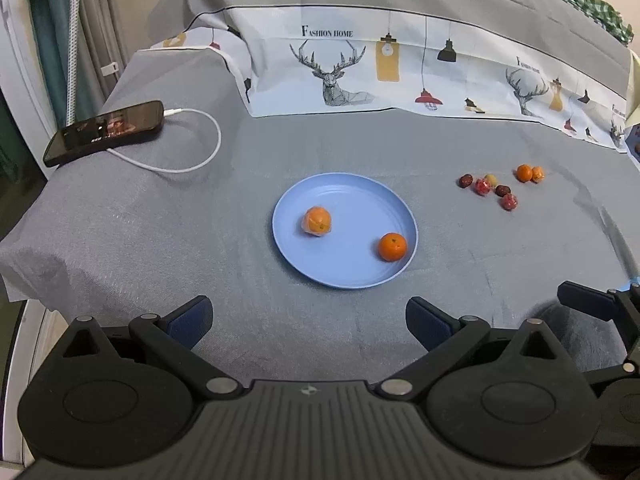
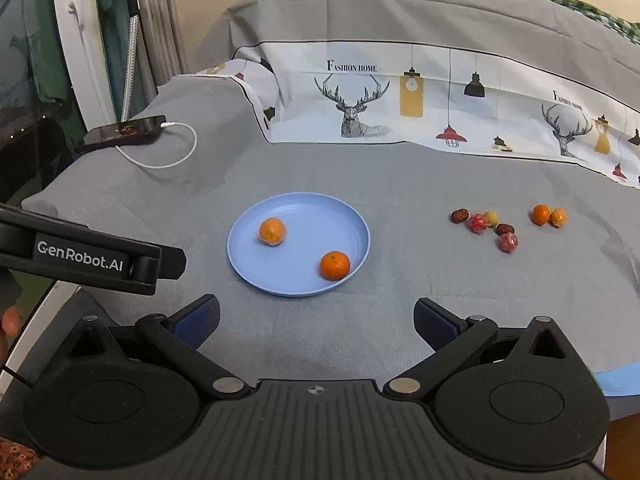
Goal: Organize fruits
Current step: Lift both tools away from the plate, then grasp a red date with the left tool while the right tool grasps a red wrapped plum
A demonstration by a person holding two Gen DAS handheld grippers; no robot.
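two oranges (image 1: pixel 392 246) stem-up on level blue plate (image 1: pixel 352 272), apart

In the left wrist view the right gripper (image 1: pixel 600 304) is cut off by the right edge, its fingertips unseen, while the small dark red fruits (image 2: pixel 460 216) toward the grey cloth's (image 2: pixel 400 184) right edge are too small to name, and the phone's (image 1: pixel 106 132) screen is blurred.
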